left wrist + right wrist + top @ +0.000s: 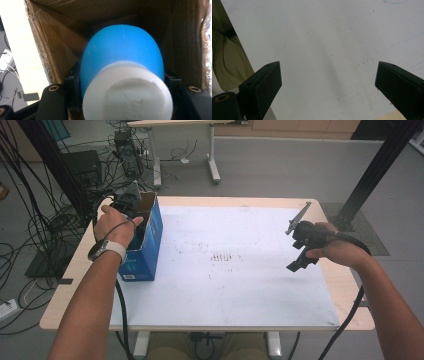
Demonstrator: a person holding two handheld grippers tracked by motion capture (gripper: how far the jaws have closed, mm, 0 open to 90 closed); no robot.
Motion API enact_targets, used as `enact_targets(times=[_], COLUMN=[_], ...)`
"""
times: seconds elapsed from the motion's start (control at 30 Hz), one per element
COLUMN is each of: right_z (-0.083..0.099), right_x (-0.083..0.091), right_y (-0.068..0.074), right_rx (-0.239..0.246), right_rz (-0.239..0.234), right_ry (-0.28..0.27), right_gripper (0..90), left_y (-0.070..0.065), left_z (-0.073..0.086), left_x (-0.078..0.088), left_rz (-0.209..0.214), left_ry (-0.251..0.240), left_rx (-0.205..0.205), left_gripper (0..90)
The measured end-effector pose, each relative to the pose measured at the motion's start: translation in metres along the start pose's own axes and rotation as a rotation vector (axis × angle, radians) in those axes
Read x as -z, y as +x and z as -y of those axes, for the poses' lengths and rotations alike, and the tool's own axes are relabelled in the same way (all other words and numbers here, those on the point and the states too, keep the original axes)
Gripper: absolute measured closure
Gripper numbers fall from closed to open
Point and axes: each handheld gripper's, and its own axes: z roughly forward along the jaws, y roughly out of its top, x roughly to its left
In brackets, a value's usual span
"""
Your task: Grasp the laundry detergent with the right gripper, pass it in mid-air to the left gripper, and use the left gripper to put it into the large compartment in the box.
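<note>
Blue and white, a rounded object (122, 65) is seen clamped between the black jaws of the left hand-held gripper (122, 87) in the left gripper view: its blue dome points away from the camera, and its white cylindrical end, rough on the face, lies nearest the lens. What kind of object it is cannot be told. It is held inside an open cardboard box (52, 50), whose brown inner walls are seen on both sides and above it. From the high view, the box (145, 245) is shown as blue on the outside, standing on the left part of the desk (320, 207), close to its left edge, and the left hand-held gripper (127, 202) is lowered into the open top, with the left hand (115, 225) above it and a watch worn on the wrist. A white sheet (225, 270), marked with faint dark smudges, is spread over most of the desk. The right hand-held gripper (300, 245) is held above the right side of the sheet, well apart from the box, and in the right gripper view its jaws (328, 82) are set wide apart with nothing between them, only the white sheet (324, 37) lying beyond.
</note>
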Motion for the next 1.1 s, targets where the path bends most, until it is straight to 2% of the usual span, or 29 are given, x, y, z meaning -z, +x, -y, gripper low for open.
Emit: enact_targets(times=[0.5,0.77,1.0,1.1], right_z=[-0.002,-0.005,-0.005,-0.005], right_x=[-0.003,-0.004,-0.004,-0.004], right_y=[0.001,0.001,0.002,0.002], right_rx=[0.004,0.007,0.005,0.005], right_rz=[-0.005,-0.01,-0.009,-0.008], right_ry=[0.005,0.009,0.012,0.013], right_gripper=[6.9,6.9,6.9,6.9], left_y=[0.003,0.005,0.009,0.009], left_z=[0.0,-0.001,0.0,0.001], left_x=[0.0,0.0,0.005,0.011], left_rz=[0.022,0.054,0.091,0.091], left_ry=[-0.014,-0.014,-0.036,-0.051], left_rx=[-0.012,-0.005,0.004,-0.007], left_gripper=[37.1,28.8,28.2,27.6])
